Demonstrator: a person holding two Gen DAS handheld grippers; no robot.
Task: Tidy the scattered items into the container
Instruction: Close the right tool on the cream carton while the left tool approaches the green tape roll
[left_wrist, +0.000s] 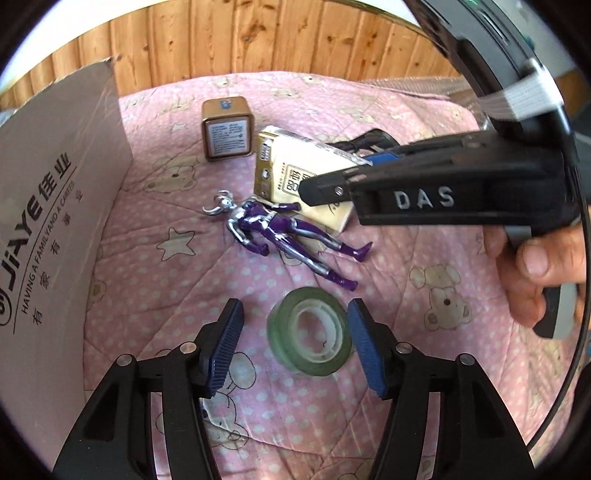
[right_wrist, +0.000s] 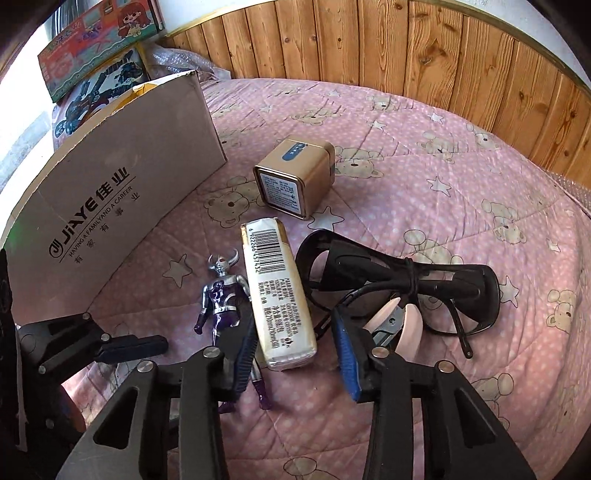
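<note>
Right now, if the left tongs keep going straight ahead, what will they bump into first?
Probably the green tape roll. It lies on the pink quilt between the open left tongs, nearer the right pad; depth is hard to judge.

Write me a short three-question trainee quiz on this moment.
1. True or false: the left gripper is clamped on the green tape roll.
2. Which lies between the fingers of the right gripper: A gold tin, B white barcoded pack, C glasses?
3. Fill in: the cardboard box stands to the ___ of the scattered items.
Key: 1 false, jaws open; 2 B; 3 left.
</note>
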